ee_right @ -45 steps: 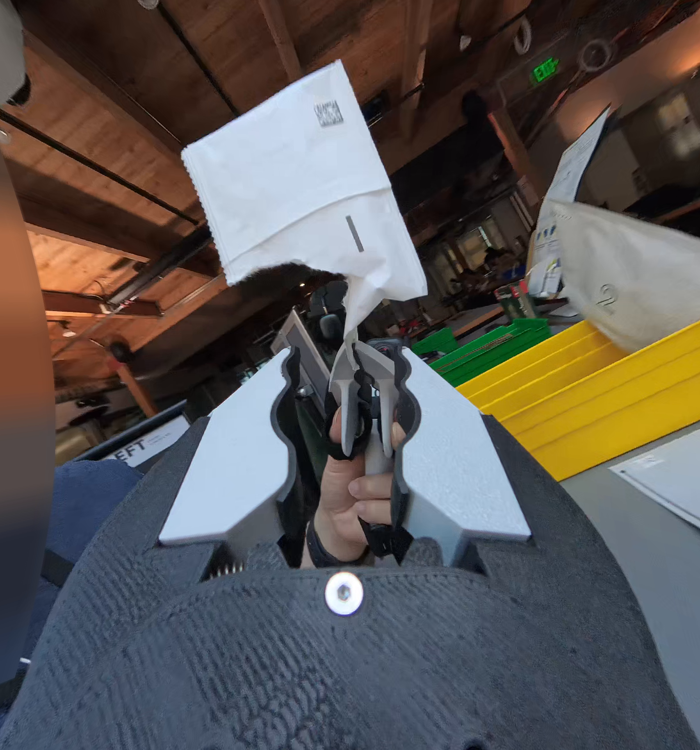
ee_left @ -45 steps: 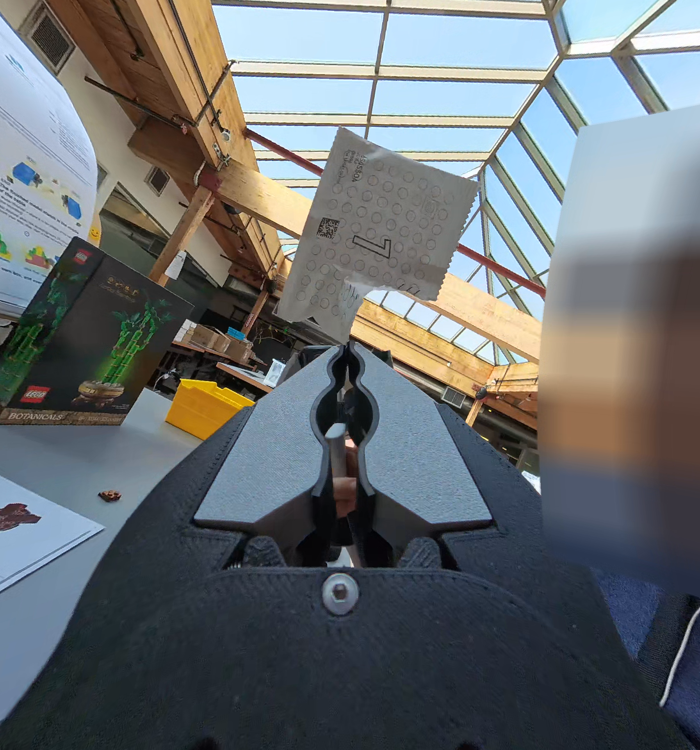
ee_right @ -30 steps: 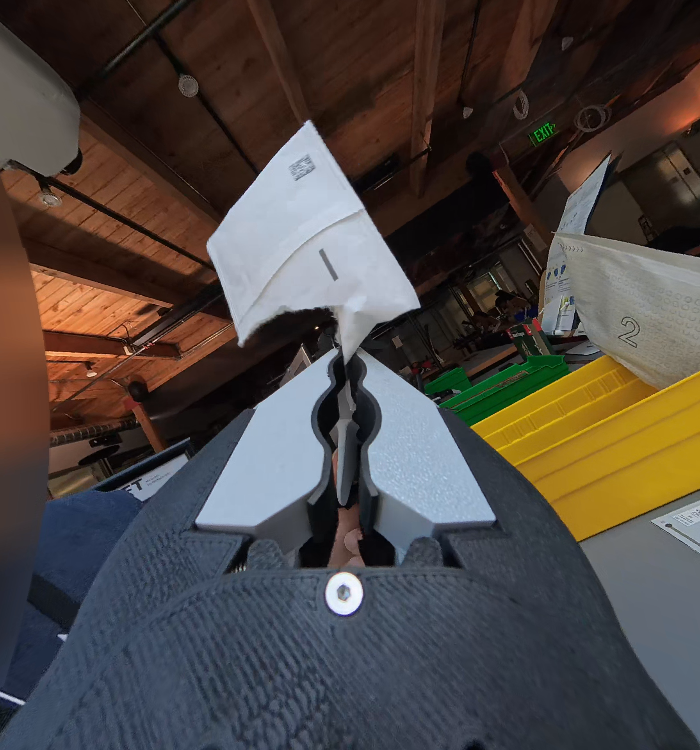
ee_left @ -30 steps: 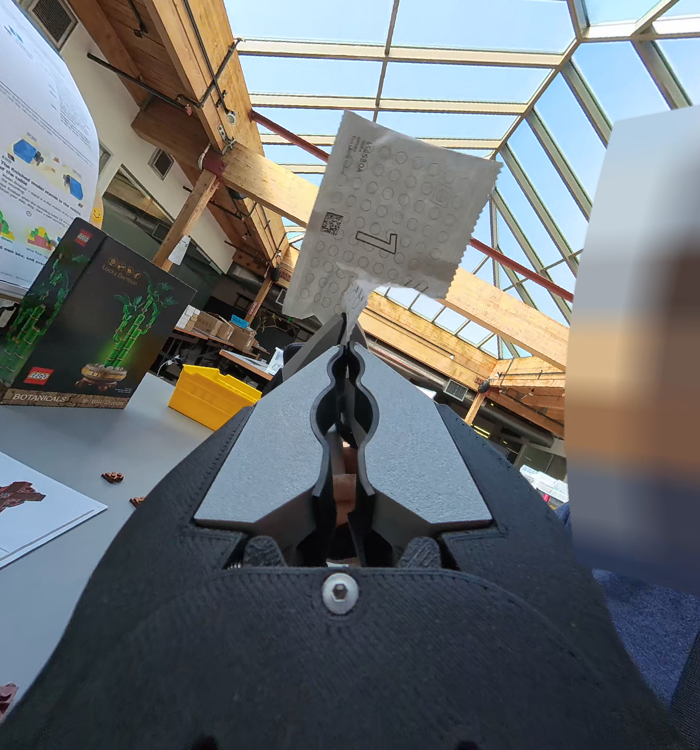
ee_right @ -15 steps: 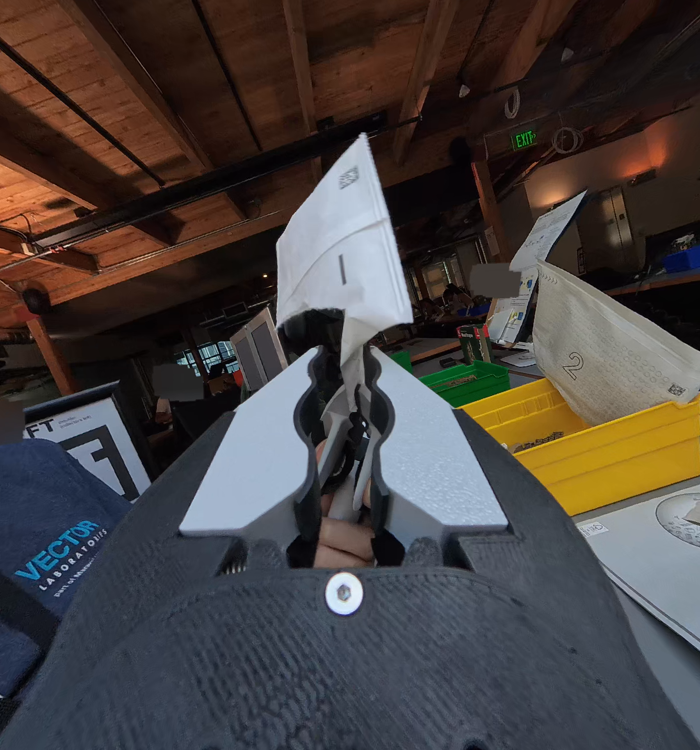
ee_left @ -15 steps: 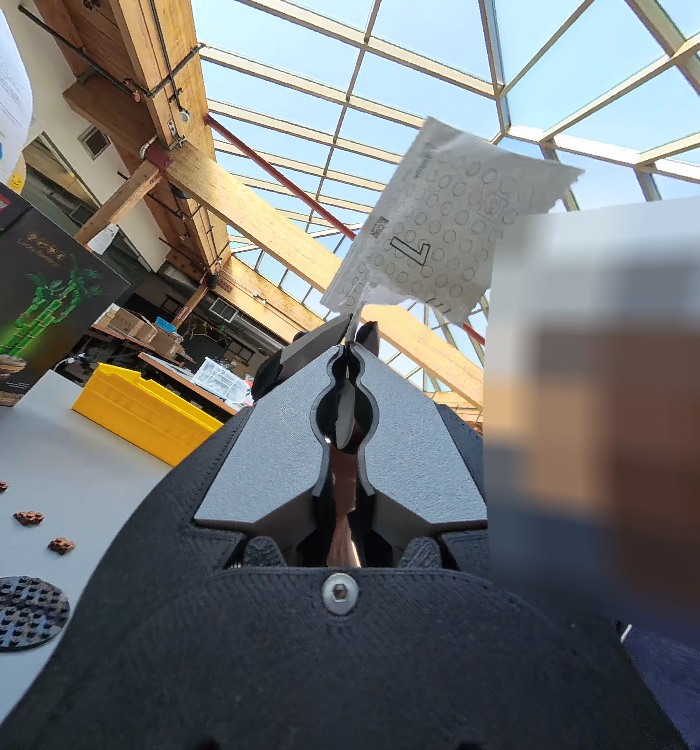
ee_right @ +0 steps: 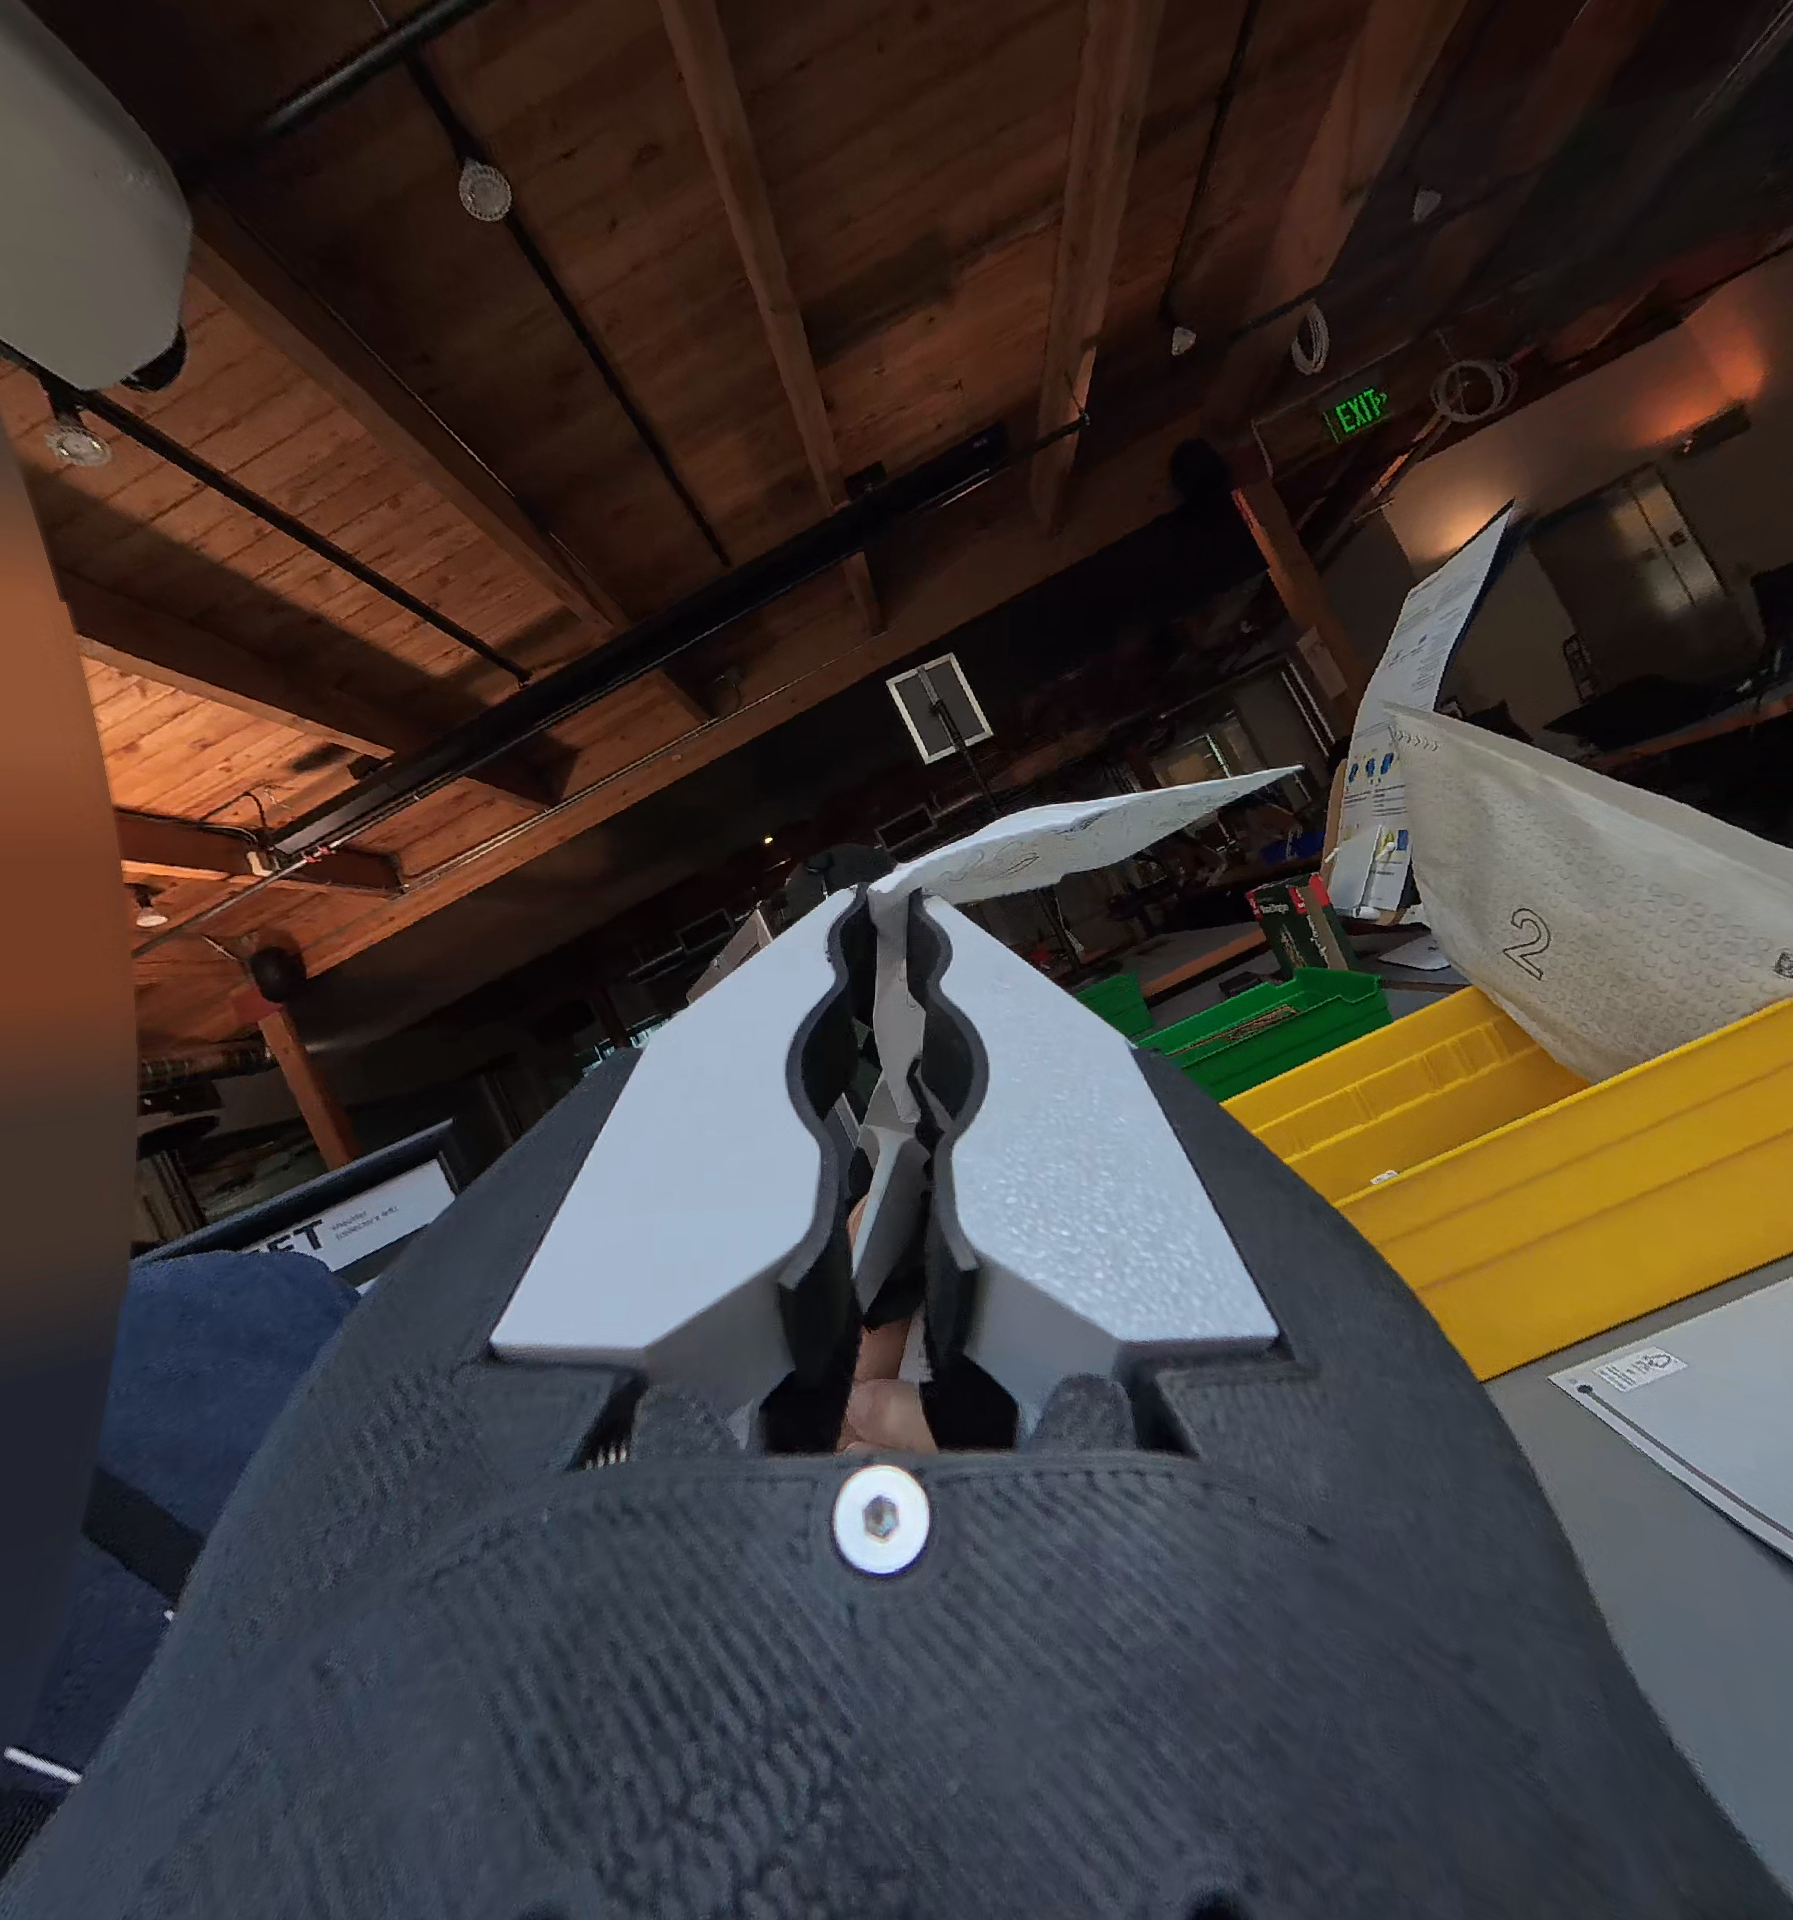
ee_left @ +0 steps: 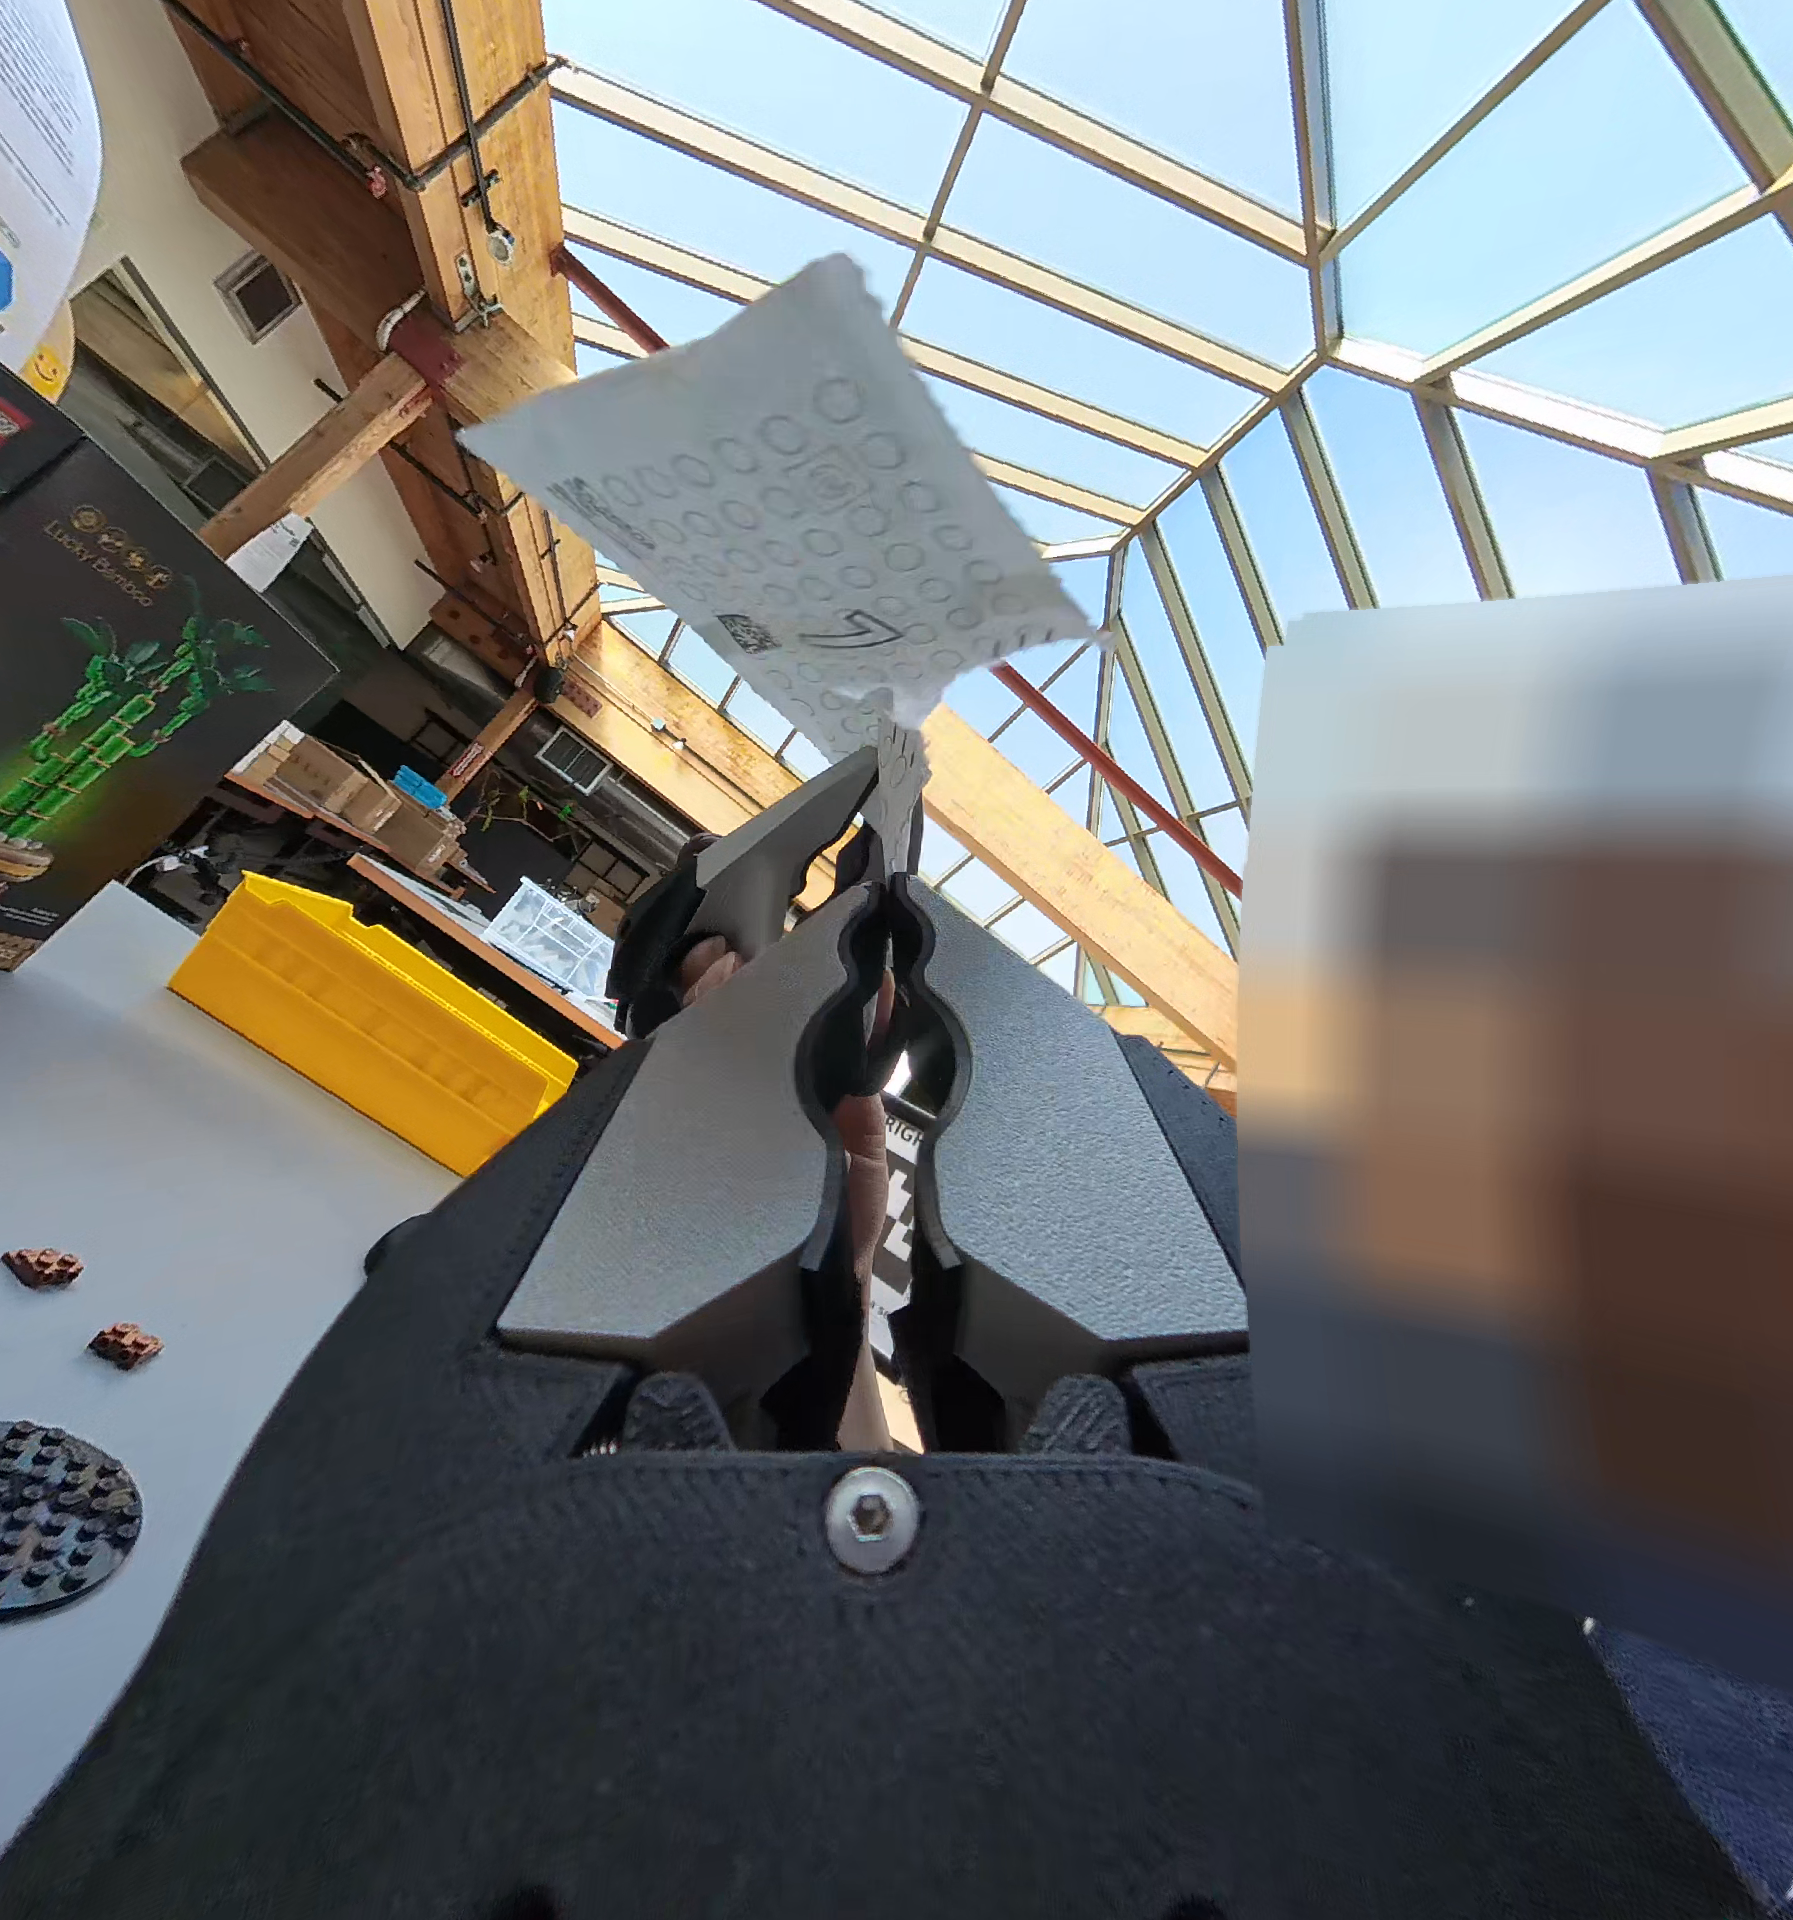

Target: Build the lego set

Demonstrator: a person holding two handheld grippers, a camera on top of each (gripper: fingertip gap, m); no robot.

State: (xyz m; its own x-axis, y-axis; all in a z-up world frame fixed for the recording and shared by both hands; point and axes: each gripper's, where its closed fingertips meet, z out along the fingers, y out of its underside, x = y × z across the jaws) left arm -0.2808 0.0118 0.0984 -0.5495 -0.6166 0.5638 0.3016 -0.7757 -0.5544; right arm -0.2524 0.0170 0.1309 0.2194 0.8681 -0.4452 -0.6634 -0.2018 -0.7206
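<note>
Both grippers raised above the counter [ee_left: 206,1164], pinching the same white paper parts bag [ee_left: 788,540]. Left gripper [ee_left: 890,883] clamped on its lower torn corner; right gripper [ee_right: 892,904] likewise clamped on it. Brown bricks [ee_left: 40,1265] and dark round plate [ee_left: 30,1517] near counter's left edge; yellow bin [ee_left: 372,1018] behind

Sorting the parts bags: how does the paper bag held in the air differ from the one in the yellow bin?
The held paper bag is small, pinched at a corner by both hand-held grippers, and looks flat. The bag in the yellow bin is larger, bulging, and rests untouched. Both are white paper with a circle pattern.
</note>
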